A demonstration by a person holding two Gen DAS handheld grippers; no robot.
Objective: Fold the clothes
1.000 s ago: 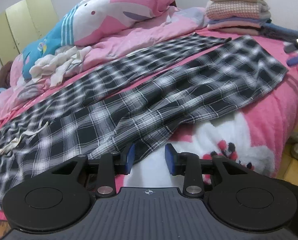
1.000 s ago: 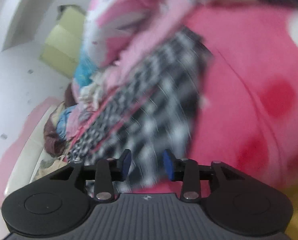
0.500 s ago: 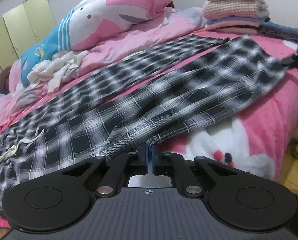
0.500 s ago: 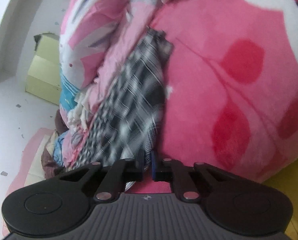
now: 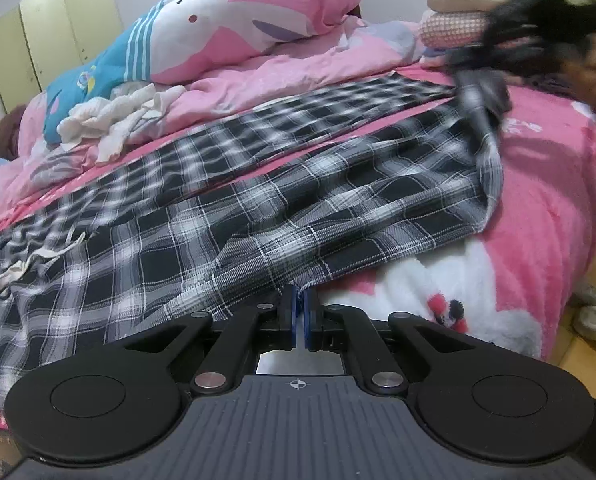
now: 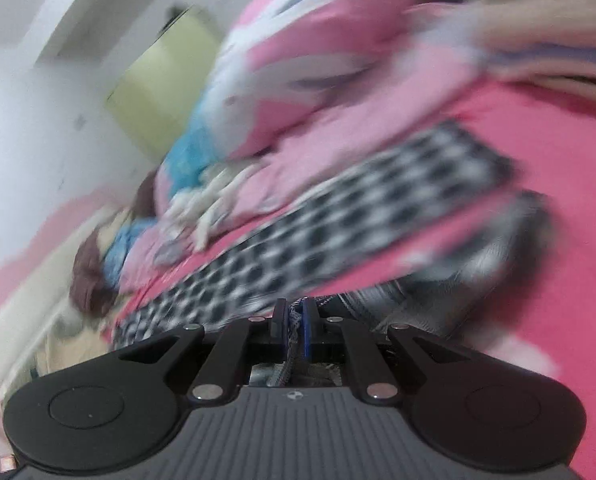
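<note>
The left gripper [image 5: 299,307] is pinching the near edge of the plaid trousers [image 5: 298,208] lying on the pink bed [image 5: 546,184]. The right gripper [image 6: 294,320] is gripping their far right hem, lifted.

a bed [image 5: 546,184] under a pink plush blanket carries plaid trousers [image 5: 298,208], a bunched pink duvet [image 5: 258,20], crumpled white cloth [image 5: 114,116] and stacked folded clothes [image 5: 458,12].

My left gripper [image 5: 299,312] and right gripper [image 6: 294,322] look alike: black linkage arms with silver pivot screws, blue-padded fingertips, two round black discs, and a ribbed grey body marked with a small crosshair.
</note>
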